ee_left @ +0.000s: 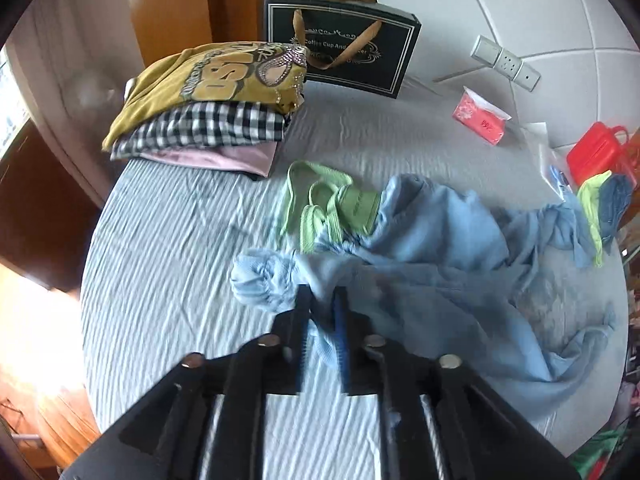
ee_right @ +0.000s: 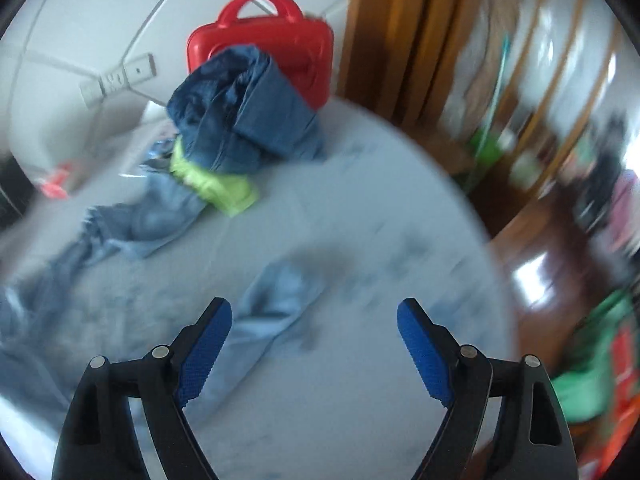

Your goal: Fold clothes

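**Left jaws pinching light blue garment; right jaws spread over bed**

Left wrist view. Left gripper: jaws nearly pressed together, a fold of the light blue garment caught between them. A bunched knot of that fabric sits just left of the jaw tips; the rest spreads ahead and to the right across the bed sheet. Far ahead-left of the jaws: folded stack, mustard printed top uppermost, checked piece under it, pink piece at the bottom. Straight ahead, just beyond the blue fabric and partly under it: green strappy garment. Farther ahead, against the white headboard: black gift bag. Ahead-right: pink packet; at far right edge, red case.

Right wrist view (motion-blurred). Right gripper: jaws spread wide, holding nothing. A strip of the light blue garment lies on the sheet between the jaws, nearer the left pad. Ahead-left: dark blue garment heaped over a lime-green piece, the red case behind them.
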{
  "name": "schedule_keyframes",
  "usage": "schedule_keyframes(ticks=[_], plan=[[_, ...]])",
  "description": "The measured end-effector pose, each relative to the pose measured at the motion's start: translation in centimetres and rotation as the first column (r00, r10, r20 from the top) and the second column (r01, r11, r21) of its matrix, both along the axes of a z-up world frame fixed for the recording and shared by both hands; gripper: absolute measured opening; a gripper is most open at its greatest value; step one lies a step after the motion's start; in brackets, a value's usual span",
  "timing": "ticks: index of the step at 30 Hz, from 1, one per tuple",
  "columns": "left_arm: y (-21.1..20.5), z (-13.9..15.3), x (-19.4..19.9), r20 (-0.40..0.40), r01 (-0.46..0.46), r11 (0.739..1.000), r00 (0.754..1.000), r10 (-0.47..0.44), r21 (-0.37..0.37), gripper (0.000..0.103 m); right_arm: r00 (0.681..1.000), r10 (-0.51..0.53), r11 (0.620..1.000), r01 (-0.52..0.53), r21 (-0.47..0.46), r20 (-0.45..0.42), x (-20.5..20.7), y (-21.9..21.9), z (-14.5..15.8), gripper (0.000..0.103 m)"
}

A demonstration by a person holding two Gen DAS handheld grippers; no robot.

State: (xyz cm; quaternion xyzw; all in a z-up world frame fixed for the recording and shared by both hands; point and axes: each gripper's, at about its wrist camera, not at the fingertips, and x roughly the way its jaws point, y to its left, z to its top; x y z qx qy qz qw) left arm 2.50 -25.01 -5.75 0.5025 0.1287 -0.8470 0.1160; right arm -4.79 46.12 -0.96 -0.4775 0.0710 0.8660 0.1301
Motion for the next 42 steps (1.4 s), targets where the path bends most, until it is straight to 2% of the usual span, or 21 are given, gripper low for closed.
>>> schedule_keyframes(ticks=[2,4,7,8,10,12,14,19,21,27,29,30,32,34,35,36,37,39,40,41,42], plan=[[0.6,0.3,2.0,-0.021,-0.043,0.999,0.999,0.042,-0.021,0.036,1.0,-0.023,0.994,0.024,-0.108,0.012,1.9,0.2,-2.9,0.09],[0.6,0.8,3.1,-0.048,-0.076,0.997,0.996,0.075,-0.024,0.049,0.999,-0.044,0.976,0.049,-0.214,0.026,3.7,0.4,-5.8,0.097],[0.6,1.8,4.2,-0.106,-0.136,0.99,0.986,0.132,-0.03,0.051,0.995,-0.072,0.948,0.088,-0.307,0.064,6.1,0.0,-8.7,0.095],[0.4,1.9,4.1,-0.126,-0.146,0.989,0.982,0.142,-0.021,0.054,0.994,-0.083,0.942,0.1,-0.322,0.066,6.4,0.1,-9.1,0.092],[0.2,1.2,3.3,-0.117,-0.155,0.986,0.982,0.148,-0.055,0.057,0.992,-0.11,0.93,0.127,-0.345,0.069,6.7,0.2,-10.0,0.065],[0.0,-0.4,2.3,-0.077,-0.157,0.98,0.986,0.148,-0.121,0.057,0.986,-0.15,0.923,0.165,-0.349,0.07,6.6,0.9,-10.6,0.05],[-0.2,-2.6,1.4,-0.027,-0.165,0.971,0.986,0.162,-0.172,0.057,0.982,-0.177,0.917,0.191,-0.35,0.071,6.1,1.6,-11.1,0.049],[-0.9,-7.9,0.8,0.064,-0.193,0.978,0.978,0.198,-0.079,0.057,0.973,-0.215,0.902,0.23,-0.365,0.082,4.2,3.0,-12.1,0.051],[-0.5,-9.2,0.3,0.09,-0.174,0.981,0.979,0.181,-0.081,0.057,0.972,-0.212,0.909,0.233,-0.345,0.097,3.1,3.1,-12.7,0.051],[0.9,-12.0,-1.4,0.172,-0.123,0.979,0.974,0.151,-0.161,0.057,0.974,-0.187,0.941,0.215,-0.262,0.129,-0.2,2.6,-13.8,0.055],[1.4,-12.0,-1.6,0.161,-0.117,0.973,0.975,0.15,-0.199,0.058,0.973,-0.181,0.944,0.212,-0.254,0.142,-1.2,2.2,-14.2,0.055],[1.6,-12.0,-1.6,0.158,-0.112,0.97,0.976,0.148,-0.213,0.059,0.974,-0.169,0.949,0.202,-0.243,0.153,-1.7,1.9,-14.5,0.055],[1.6,-12.0,-1.6,0.158,-0.115,0.965,0.975,0.155,-0.237,0.07,0.974,-0.145,0.959,0.182,-0.218,0.176,-2.5,1.1,-15.0,0.049],[0.9,-12.1,-1.5,0.155,-0.141,0.965,0.972,0.177,-0.223,0.077,0.975,-0.115,0.977,0.145,-0.156,0.189,-3.4,-0.3,-15.3,0.038],[0.6,-12.2,-1.4,0.151,-0.155,0.965,0.97,0.189,-0.21,0.079,0.975,-0.102,0.984,0.128,-0.127,0.195,-3.8,-1.0,-15.5,0.038],[0.3,-12.2,-1.2,0.145,-0.171,0.968,0.969,0.199,-0.186,0.079,0.976,-0.099,0.986,0.122,-0.113,0.192,-4.1,-1.4,-15.5,0.026],[0.1,-12.3,-1.1,0.139,-0.183,0.968,0.968,0.208,-0.172,0.079,0.978,-0.098,0.988,0.117,-0.099,0.186,-4.3,-1.7,-15.3,0.008],[0.7,-12.2,-1.3,0.137,-0.176,0.966,0.969,0.203,-0.188,0.074,0.984,-0.124,0.988,0.134,-0.071,0.129,-2.9,-0.8,-12.5,0.008],[1.1,-11.9,-1.4,0.136,-0.171,0.963,0.97,0.201,-0.209,0.06,0.986,-0.137,0.988,0.143,-0.057,0.1,-2.3,-0.3,-11.1,0.008],[1.5,-11.8,-1.6,0.139,-0.169,0.959,0.969,0.203,-0.227,0.043,0.986,-0.149,0.987,0.152,-0.044,0.071,-1.6,0.1,-9.8,0.008],[1.9,-11.7,-1.9,0.154,-0.17,0.951,0.965,0.214,-0.258,0.035,0.986,-0.161,0.986,0.162,-0.031,0.041,-1.0,0.5,-8.4,0.008]])
